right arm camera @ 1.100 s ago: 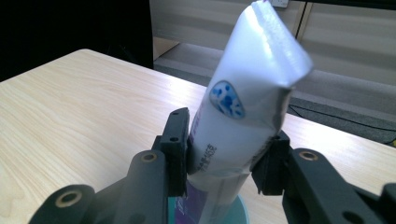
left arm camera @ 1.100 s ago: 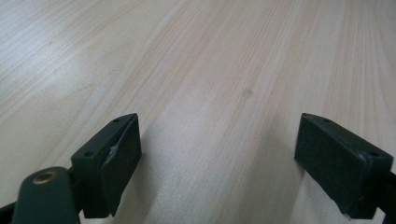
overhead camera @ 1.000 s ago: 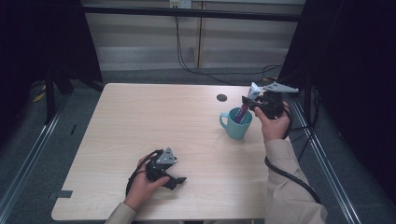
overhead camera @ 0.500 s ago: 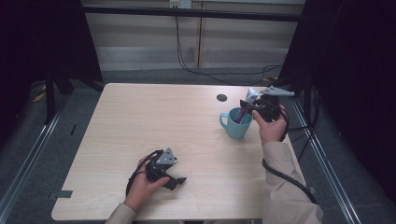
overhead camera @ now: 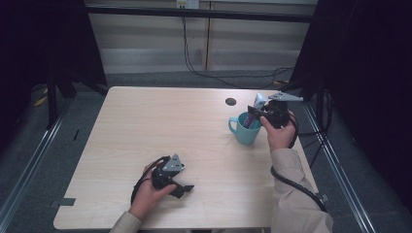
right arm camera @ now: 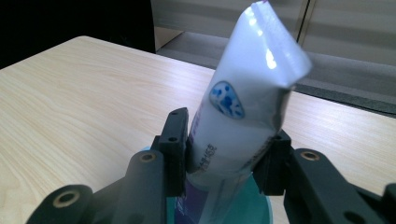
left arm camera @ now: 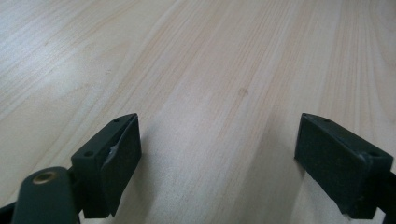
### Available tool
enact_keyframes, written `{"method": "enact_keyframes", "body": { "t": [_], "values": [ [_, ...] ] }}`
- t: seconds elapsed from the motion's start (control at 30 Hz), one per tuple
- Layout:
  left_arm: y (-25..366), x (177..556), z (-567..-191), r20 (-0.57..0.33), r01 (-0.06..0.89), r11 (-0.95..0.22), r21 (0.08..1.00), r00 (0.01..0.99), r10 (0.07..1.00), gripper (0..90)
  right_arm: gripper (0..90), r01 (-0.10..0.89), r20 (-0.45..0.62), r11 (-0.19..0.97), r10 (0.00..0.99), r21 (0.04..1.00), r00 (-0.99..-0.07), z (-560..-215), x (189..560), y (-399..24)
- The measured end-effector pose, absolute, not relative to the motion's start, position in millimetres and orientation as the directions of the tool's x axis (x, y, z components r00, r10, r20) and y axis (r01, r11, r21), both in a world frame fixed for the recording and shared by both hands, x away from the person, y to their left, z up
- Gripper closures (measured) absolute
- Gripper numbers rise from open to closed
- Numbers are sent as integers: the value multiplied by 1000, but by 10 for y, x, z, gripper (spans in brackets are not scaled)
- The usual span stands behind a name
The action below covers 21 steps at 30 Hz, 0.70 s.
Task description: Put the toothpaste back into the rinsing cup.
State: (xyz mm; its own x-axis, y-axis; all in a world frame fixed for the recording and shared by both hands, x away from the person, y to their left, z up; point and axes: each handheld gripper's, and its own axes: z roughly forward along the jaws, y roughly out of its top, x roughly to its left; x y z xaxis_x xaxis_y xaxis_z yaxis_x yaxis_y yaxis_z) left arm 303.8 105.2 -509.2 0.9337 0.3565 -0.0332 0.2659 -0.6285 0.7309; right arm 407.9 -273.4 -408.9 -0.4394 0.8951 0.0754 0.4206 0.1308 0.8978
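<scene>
A teal mug (overhead camera: pixel 243 131) stands on the right of the light wooden table (overhead camera: pixel 160 121). A white tube with a purple lower end (overhead camera: pixel 256 104) stands tilted in it, its bottom inside the mug. My right gripper (overhead camera: pixel 260 115) is shut on the tube just above the mug's rim. In the right gripper view both pads press the tube (right arm camera: pixel 247 98) at its printed middle, with the mug (right arm camera: pixel 261 210) below my right gripper (right arm camera: pixel 229 144). My left gripper (overhead camera: pixel 187 187) rests near the table's front edge, held by a hand. Its jaws stand open over bare wood, nothing between them (left arm camera: pixel 219 140).
A small black round cap (overhead camera: pixel 231 101) sits in the tabletop behind the mug. A cable (overhead camera: pixel 291 182) trails from the right gripper along the sleeve. Dark metal frame posts stand left and right of the table, and the floor lies beyond its far edge.
The right gripper has sunk a little with the tube toward the mug. The left gripper has stayed where it was.
</scene>
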Motion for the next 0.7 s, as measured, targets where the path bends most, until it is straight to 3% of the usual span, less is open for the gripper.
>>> {"method": "enact_keyframes", "body": {
  "t": [0.7],
  "values": [
    [1053, 3041, -5090, -30, 262, -632, 729, 935, 353, 143, 598, 439, 102, 107, 899, 892, -426, -4126, 4074, -2799]
  ]
}}
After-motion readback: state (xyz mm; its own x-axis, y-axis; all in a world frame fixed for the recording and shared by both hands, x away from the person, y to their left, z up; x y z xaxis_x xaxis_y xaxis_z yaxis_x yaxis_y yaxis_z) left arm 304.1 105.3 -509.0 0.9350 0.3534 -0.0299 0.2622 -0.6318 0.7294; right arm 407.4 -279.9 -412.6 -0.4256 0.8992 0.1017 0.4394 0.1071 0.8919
